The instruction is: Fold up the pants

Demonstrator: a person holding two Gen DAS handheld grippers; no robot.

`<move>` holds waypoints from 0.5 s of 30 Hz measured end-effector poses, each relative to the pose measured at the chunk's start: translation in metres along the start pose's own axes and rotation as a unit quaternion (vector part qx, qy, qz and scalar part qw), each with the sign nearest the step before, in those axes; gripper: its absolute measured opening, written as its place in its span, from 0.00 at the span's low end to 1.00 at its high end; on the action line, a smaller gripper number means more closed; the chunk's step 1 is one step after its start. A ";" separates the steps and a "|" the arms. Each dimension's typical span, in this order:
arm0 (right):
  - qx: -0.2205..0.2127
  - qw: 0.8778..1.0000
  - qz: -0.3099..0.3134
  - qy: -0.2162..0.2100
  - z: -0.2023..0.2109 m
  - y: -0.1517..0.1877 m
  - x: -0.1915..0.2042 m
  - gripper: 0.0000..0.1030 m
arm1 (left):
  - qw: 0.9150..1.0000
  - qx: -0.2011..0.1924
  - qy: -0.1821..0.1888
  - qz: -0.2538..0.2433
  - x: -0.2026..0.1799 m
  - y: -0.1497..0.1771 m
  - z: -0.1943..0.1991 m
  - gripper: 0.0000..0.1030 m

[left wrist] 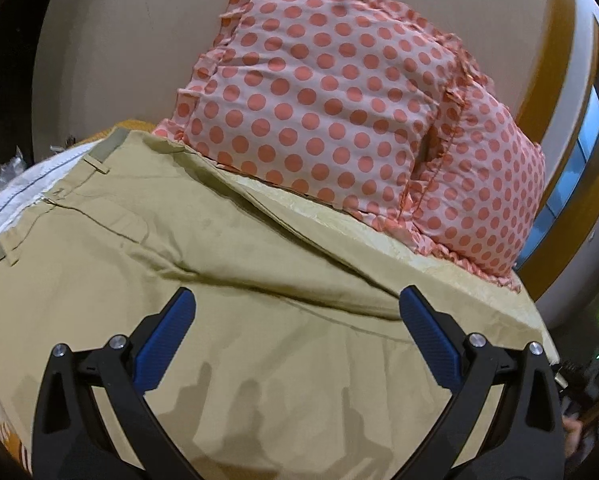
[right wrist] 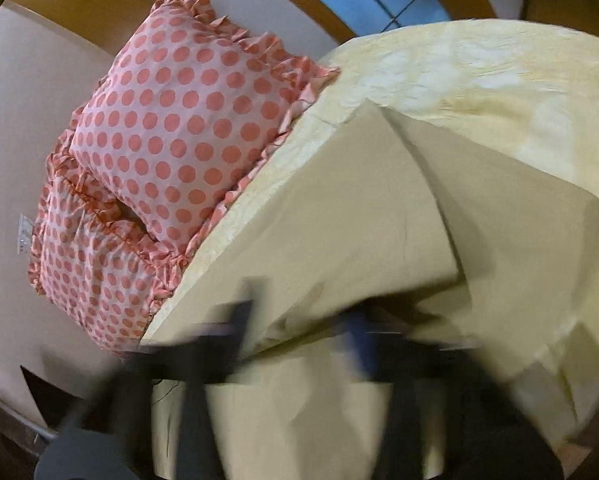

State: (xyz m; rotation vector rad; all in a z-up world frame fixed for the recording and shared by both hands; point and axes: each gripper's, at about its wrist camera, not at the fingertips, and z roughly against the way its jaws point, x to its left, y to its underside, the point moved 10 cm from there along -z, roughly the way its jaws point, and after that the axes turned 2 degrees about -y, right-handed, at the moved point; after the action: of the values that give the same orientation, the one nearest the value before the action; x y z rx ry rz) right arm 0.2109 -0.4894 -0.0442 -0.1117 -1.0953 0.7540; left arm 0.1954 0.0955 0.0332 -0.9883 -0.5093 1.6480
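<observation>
Left wrist view, left to right. White lining (left wrist: 15, 196): at the far left edge, at the waistband. Pants (left wrist: 139, 248): khaki, spread flat on a pale yellow bedspread (left wrist: 439, 264), waistband with belt loops to the left. Left gripper (left wrist: 297, 300): blue-padded fingers (left wrist: 167, 344) spread wide above the fabric, holding nothing. Polka-dot pillows (left wrist: 319, 100): two, pink with coral spots and ruffled edges, beyond the pants, against a beige wall (left wrist: 119, 40).

Right wrist view, left to right. The pillows (right wrist: 171, 132): upper left. The pants (right wrist: 339, 208): on the bedspread (right wrist: 499, 80), one fold raised at centre. Right gripper (right wrist: 299, 340): heavily blurred; cannot tell its opening or hold.
</observation>
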 end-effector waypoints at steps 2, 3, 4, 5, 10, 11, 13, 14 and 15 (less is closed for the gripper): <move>-0.034 0.999 0.002 -0.034 0.018 -0.012 0.005 0.02 | 1.000 0.019 -0.004 0.019 0.013 -0.009 -0.011 0.98; -0.059 0.997 0.015 -0.040 0.032 -0.018 0.007 0.02 | 0.999 0.029 -0.008 0.034 0.021 -0.012 -0.017 0.97; -0.074 0.996 0.027 -0.043 0.043 -0.021 0.008 0.02 | 0.998 0.039 -0.008 0.049 0.027 -0.016 -0.024 0.97; -0.080 0.995 0.033 -0.043 0.048 -0.022 0.009 0.02 | 0.997 0.045 -0.007 0.058 0.031 -0.018 -0.028 0.97; -0.074 0.996 0.027 -0.049 0.048 -0.023 0.004 0.02 | 0.988 0.100 -0.032 0.109 0.061 -0.039 -0.086 0.87; -0.074 0.996 0.030 -0.046 0.047 -0.023 0.003 0.02 | 0.987 0.107 -0.043 0.115 0.066 -0.043 -0.098 0.85; -0.073 0.996 0.033 -0.047 0.047 -0.024 0.001 0.02 | 0.983 0.116 -0.075 0.118 0.077 -0.054 -0.124 0.79; -0.072 0.996 0.033 -0.046 0.045 -0.025 0.001 0.02 | 0.982 0.117 -0.088 0.117 0.081 -0.058 -0.133 0.76; -0.071 0.996 0.032 -0.045 0.043 -0.025 0.002 0.02 | 0.980 0.123 -0.103 0.114 0.087 -0.061 -0.145 0.60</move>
State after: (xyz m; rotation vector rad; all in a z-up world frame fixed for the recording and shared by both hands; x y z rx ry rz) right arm 0.1882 -0.5191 -0.0109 -0.2364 -1.2362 0.7437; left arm 0.3433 0.1733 -0.0320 -0.7159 -0.3254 1.9799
